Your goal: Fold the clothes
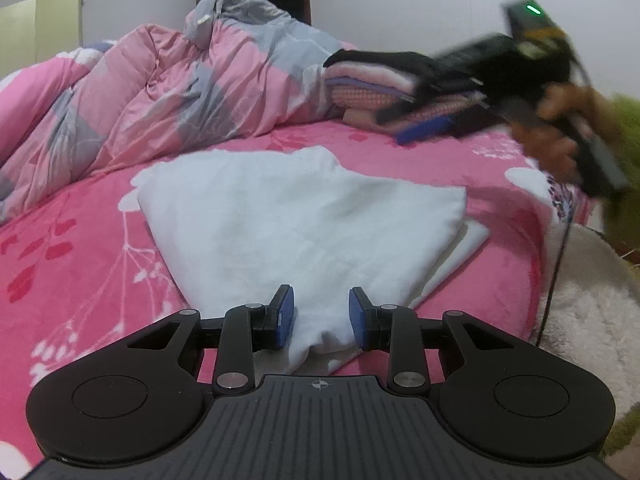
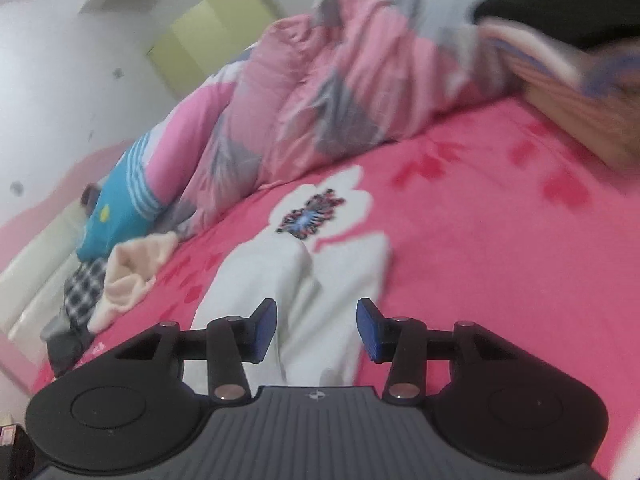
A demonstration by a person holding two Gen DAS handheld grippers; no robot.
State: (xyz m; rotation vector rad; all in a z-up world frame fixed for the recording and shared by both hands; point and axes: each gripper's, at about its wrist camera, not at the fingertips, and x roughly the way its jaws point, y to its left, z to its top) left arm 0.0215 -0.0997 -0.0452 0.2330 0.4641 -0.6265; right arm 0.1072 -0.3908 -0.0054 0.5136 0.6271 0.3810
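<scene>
White fleece fills the gap between the blue pads (image 1: pixel 285 316) of the left gripper (image 1: pixel 321 316): a bunched corner of the folded white garment (image 1: pixel 304 216) sits between the jaws. From the left wrist view it cannot be settled whether the pads press the cloth or only flank it. The right gripper (image 2: pixel 316 330) has its jaws apart with nothing clamped; a pale strip of cloth (image 2: pixel 288 280) lies on the bed below and ahead of them.

Location of the work item: the white garment lies folded on the pink floral bedsheet (image 1: pixel 80 248), near the bed edge, with one lower layer showing past its right side.

Hazards, judged from this position:
- If the left gripper lifts with a loose hold, the corner may slip and the fold would open.
- The right gripper is blurred in both views. A sweep close to the stack of folded clothes (image 1: pixel 372 88) could knock it over.
- The cable (image 1: pixel 558 264) hanging at the bed edge could snag the sheet or the garment.

Count:
- Grippers: two.
- White garment on the sheet: one.
- Stack of folded clothes: one, with several layers, exact number unclear.
- Pink and grey quilt (image 1: pixel 160 92): one.
- Loose pile of unfolded items (image 2: pixel 116 264) at the far side: at least three pieces.
</scene>
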